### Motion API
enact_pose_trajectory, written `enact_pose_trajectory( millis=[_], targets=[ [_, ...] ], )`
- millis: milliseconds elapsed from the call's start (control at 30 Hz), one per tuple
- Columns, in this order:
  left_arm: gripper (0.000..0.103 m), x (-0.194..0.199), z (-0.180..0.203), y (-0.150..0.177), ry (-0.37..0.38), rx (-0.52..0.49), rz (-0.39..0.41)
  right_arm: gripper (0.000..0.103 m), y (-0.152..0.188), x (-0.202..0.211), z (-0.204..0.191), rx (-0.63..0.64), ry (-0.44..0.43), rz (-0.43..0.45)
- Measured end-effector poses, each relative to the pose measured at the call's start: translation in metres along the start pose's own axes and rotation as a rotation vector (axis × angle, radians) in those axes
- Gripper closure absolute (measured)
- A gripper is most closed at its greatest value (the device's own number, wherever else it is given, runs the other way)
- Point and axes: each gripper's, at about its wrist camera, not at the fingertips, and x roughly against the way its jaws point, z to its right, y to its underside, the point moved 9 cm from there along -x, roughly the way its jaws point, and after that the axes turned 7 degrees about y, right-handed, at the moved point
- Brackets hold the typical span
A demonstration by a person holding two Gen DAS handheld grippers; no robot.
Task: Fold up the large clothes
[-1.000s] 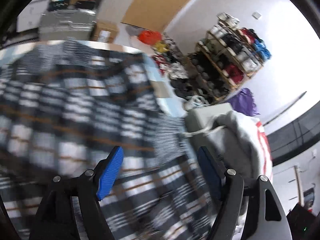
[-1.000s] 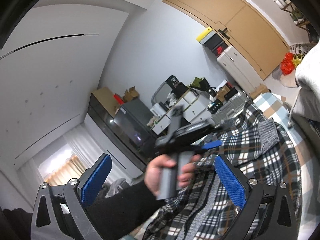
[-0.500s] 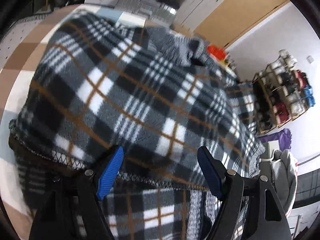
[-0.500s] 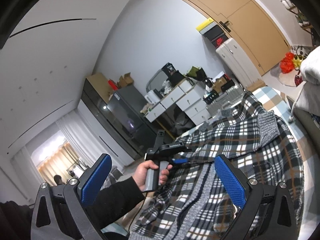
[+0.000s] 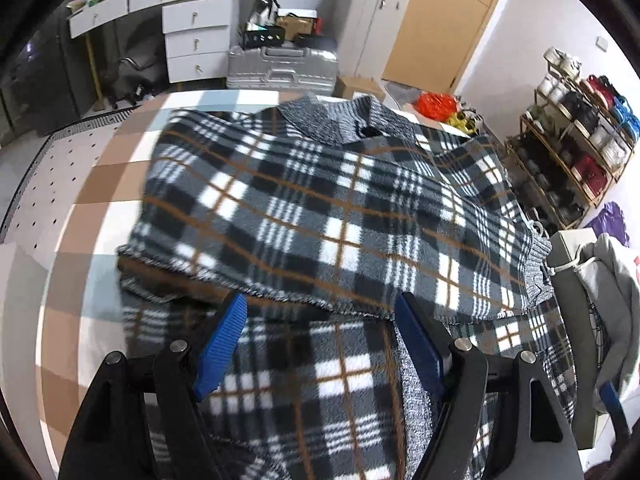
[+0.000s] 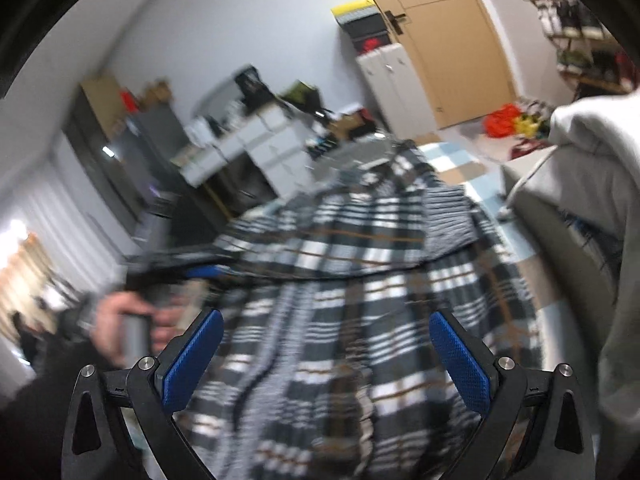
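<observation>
A grey, black and white plaid fleece jacket (image 5: 344,216) with a grey knit collar (image 5: 344,120) lies on a brown and white checked table cover (image 5: 100,184). Its upper layer is folded over, and the hem runs across just beyond my left gripper (image 5: 320,340). That gripper hovers open over the lower layer with nothing between its blue pads (image 5: 222,344). In the blurred right wrist view, my right gripper (image 6: 326,360) stands open above the same jacket (image 6: 360,280). A person's hand (image 6: 128,320) holds the left gripper's handle at the left.
A grey hooded garment (image 5: 608,280) hangs over something at the table's right side (image 6: 592,200). Behind the table stand a silver suitcase (image 5: 282,66), white drawers (image 5: 196,36), a shoe rack (image 5: 572,132) and a wooden door (image 5: 440,20).
The left wrist view drew back from a blurred close-up and now takes in the whole jacket. The right gripper tipped down from the wall toward the jacket. The hand holding the left gripper sank lower left.
</observation>
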Motion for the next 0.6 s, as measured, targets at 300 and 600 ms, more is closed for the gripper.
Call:
enact_pose_trajectory(
  millis=[300, 600],
  targets=[
    [0.030, -0.017, -0.027, -0.025, -0.028, -0.004, -0.056, 0.000, -0.062, -0.110, -0.006, 0.223, 0.222, -0.178],
    [0.030, -0.043, -0.040, -0.007, -0.055, -0.087, -0.082, 0.000, -0.051, -0.223, 0.027, 0.301, 0.416, -0.432]
  ],
)
